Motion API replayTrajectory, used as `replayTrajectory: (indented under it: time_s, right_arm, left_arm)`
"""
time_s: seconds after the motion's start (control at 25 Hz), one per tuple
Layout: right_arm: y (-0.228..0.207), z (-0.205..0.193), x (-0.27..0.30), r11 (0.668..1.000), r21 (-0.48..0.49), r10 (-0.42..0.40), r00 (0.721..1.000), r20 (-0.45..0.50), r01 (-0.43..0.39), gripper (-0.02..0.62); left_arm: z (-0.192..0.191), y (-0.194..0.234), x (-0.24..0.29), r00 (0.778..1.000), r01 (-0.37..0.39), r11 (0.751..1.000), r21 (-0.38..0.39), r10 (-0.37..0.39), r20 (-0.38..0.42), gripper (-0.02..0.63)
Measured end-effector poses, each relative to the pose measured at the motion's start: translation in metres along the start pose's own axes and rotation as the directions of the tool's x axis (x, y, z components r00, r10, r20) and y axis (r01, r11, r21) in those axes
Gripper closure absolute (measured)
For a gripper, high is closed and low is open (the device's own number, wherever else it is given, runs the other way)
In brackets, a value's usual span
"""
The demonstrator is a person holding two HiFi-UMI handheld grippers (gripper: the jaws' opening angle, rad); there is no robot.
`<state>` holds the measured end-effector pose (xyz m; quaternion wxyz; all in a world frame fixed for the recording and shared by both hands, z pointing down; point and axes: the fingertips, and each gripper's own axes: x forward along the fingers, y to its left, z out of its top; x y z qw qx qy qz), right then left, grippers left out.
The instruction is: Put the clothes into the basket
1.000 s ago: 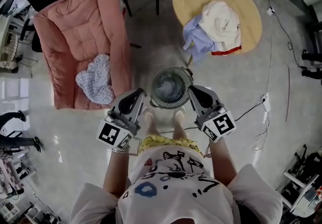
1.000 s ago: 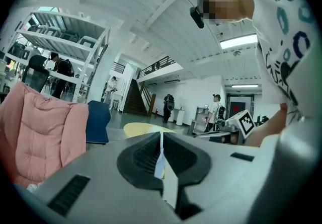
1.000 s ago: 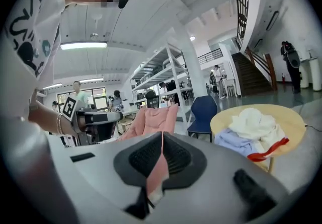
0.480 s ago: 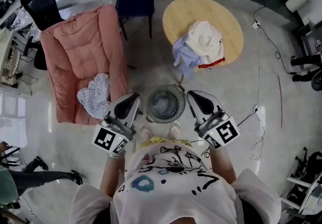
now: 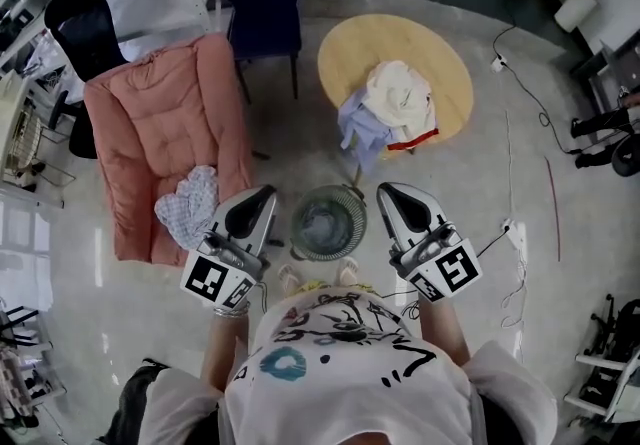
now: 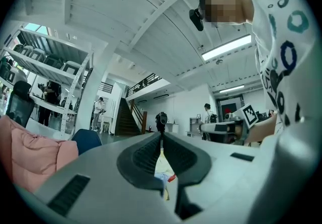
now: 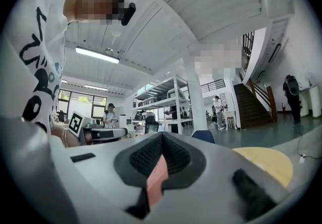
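Grey fingers on my left gripper (image 5: 264, 195) and right gripper (image 5: 388, 191) are pressed together, tips meeting, with nothing pinched, and they are held to either side of the round basket (image 5: 328, 223) on the floor at my feet. The basket appears to hold something blue-grey, though I cannot identify it. Farther out, a checked cloth (image 5: 188, 205) lies crumpled on the pink lounger (image 5: 160, 113), and a cream and lilac pile (image 5: 395, 103) overhangs the round wooden counter (image 5: 440, 53); I judge all of it light, limp and unbreakable, best taken at a raised fold.
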<state>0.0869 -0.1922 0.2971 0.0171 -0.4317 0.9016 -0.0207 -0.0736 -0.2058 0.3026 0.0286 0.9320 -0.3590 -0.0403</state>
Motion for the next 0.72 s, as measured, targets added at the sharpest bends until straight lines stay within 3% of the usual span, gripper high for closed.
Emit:
replayTrajectory:
  time_s: [0.72]
  right_arm:
    - [-0.023, 0.003, 0.013, 1.000, 0.005, -0.024, 0.999, 0.032, 0.024, 0.569]
  left_arm:
    - [-0.003, 0.019, 0.018, 1.000, 0.003, 1.000, 0.021, -0.003, -0.010, 0.578]
